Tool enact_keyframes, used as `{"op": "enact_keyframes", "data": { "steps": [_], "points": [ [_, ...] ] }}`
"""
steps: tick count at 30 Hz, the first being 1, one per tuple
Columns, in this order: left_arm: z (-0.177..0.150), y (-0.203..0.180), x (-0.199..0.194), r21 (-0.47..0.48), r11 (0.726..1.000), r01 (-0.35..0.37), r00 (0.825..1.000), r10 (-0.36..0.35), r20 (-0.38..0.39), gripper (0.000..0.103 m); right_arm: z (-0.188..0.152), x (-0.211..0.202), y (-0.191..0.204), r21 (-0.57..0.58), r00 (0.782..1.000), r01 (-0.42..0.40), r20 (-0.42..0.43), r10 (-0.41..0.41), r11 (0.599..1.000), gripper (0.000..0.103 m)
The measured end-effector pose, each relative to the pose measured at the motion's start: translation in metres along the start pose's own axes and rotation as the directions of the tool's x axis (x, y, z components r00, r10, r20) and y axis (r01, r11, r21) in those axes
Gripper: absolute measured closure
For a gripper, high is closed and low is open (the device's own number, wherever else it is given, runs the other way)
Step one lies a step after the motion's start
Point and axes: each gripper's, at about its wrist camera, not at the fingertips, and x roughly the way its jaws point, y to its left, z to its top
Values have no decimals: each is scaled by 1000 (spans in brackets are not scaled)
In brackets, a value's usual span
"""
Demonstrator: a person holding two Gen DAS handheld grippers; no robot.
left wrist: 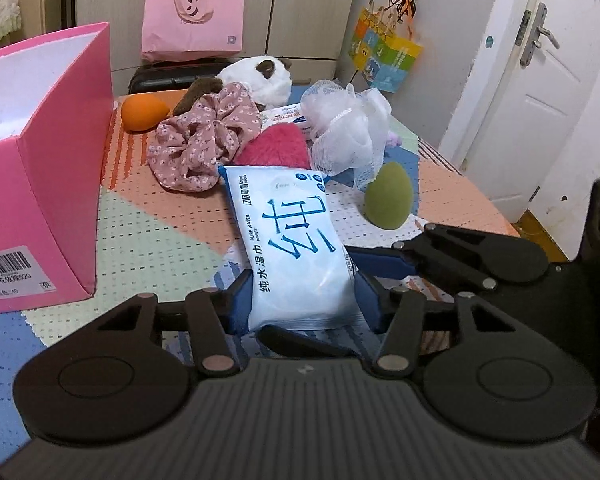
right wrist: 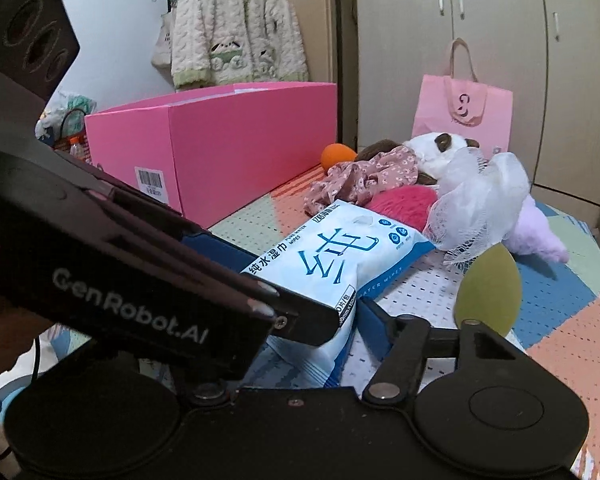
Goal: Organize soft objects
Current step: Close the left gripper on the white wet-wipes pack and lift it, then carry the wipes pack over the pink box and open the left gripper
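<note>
Blue fingers (left wrist: 242, 300) pinching wipes pack (left wrist: 296, 252) edges — pink box (left wrist: 52, 184) leftward

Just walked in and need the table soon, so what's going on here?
A person is tidying soft things with two hand-held grippers. Both the left gripper and the right gripper are at the near end of a pack of wet wipes lying on the mat. The left one's pads press its sides. The open pink box stands beside it. A scrunchie, sponges and plush toys still lie loose.
</note>
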Motion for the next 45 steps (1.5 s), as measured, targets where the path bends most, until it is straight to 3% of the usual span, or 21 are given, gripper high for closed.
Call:
{"op": "enact_keyframes", "data": {
  "steps": [10, 27, 34, 45],
  "points": [
    [-5, -12, -18, 52, 998, -24, 1000, 24, -10, 51, 2, -14, 11, -6, 1000, -1, 0, 1, 1000, 41],
    [-18, -11, -71, 20, 1000, -15, 995, 17, -96, 51, 15, -43, 58, -91, 995, -51, -90, 43, 995, 41],
    [-8, 8, -112, -18, 999, 28, 992, -30, -124, 51, 45, -56, 72, -66, 984, -142, -116, 134, 988, 41],
    [20, 45, -163, -10, 1000, -13, 993, 12, -117, 48, 103, -45, 110, -161, 970, -235, -104, 221, 959, 41]
  ]
}}
